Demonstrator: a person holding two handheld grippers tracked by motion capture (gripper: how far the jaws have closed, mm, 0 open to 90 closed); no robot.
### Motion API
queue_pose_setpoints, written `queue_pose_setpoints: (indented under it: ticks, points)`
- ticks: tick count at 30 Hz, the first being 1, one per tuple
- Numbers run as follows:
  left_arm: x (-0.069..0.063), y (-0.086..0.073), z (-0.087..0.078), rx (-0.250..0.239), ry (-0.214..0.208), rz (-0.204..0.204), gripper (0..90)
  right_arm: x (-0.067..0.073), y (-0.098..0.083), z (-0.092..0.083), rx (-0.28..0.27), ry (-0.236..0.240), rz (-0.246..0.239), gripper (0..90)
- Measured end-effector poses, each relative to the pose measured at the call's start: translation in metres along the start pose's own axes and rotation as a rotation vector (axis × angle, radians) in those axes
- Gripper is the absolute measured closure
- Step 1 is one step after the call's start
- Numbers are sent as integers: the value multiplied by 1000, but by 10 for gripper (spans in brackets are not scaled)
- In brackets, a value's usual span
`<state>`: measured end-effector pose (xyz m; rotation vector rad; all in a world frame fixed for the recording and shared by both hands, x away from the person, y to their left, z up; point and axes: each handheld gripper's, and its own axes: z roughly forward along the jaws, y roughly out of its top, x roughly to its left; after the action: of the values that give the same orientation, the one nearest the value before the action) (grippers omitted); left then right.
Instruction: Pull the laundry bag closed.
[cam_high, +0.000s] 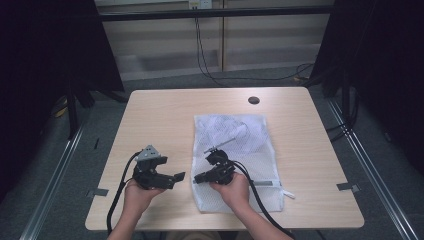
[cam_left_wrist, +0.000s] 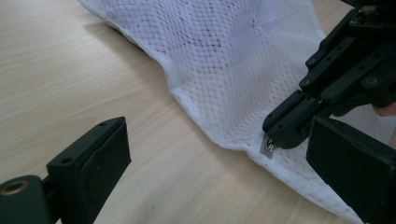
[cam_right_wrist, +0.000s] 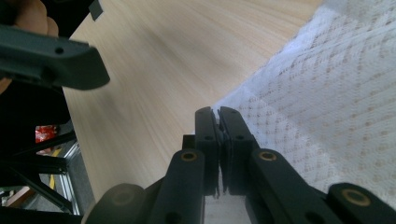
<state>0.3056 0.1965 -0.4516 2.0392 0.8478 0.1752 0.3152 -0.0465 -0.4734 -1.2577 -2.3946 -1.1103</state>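
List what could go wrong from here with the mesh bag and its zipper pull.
1. The right hand-held gripper pinches only the small metal zipper pull at the corner of the white mesh bag; so thin a hold may slip off when pulled.
2. The left hand-held gripper stands open beside the bag, not holding it; the loose bag may likely slide across the table instead of unzipping.
3. The fine mesh could snag in the zipper.

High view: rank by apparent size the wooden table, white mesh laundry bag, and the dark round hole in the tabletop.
1. Light wooden table, largest.
2. White mesh laundry bag, covering a good part of the tabletop.
3. Dark round hole near the far edge, smallest by far.
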Motion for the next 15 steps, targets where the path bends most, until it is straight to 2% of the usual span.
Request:
queue_pose_setpoints:
  ticks: [8,15]
  points:
    - [-4,-2,7,30,-27,-10,75,0,0,-7,-18,-2,0,869]
    - [-10,-4,18,70,-84,-21,88,-2,1,-15,-43,17,12,868]
